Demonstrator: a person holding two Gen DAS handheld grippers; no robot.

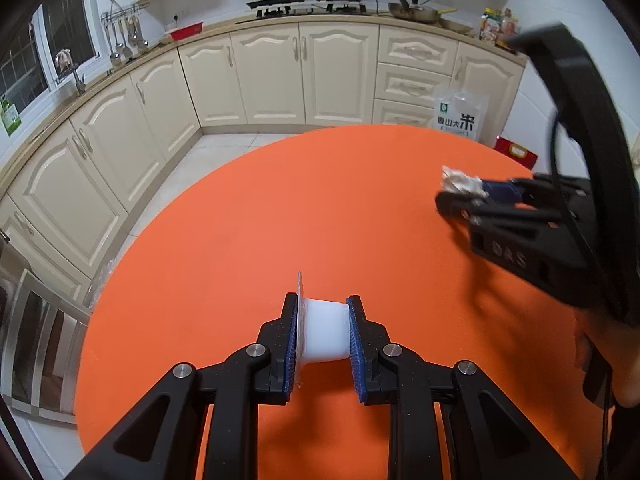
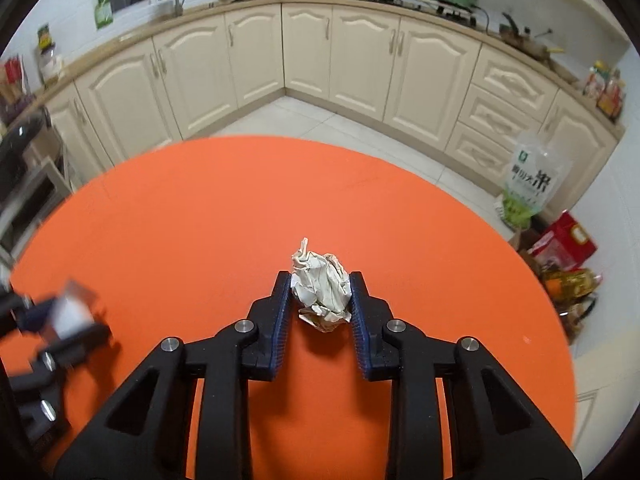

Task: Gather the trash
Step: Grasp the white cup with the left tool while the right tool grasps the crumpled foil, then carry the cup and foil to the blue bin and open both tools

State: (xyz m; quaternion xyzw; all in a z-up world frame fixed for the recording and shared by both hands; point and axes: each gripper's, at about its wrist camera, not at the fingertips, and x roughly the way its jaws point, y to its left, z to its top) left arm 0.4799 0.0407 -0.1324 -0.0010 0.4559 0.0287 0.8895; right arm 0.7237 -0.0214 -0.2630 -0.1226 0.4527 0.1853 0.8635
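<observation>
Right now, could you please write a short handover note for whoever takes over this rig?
Left gripper: shut on a small white plastic cup, lying sideways between the fingers.
Right gripper: shut on a crumpled paper ball, low over the orange table.
Done: both pieces gripped.
Left: drop both in a bin; none is in view.

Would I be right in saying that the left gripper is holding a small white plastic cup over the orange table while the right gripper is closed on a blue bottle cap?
Not quite: the right gripper is closed on a crumpled paper ball, not a blue bottle cap, as the right wrist view shows. The rest stands: the left gripper holds the small white plastic cup over the orange table.
</observation>
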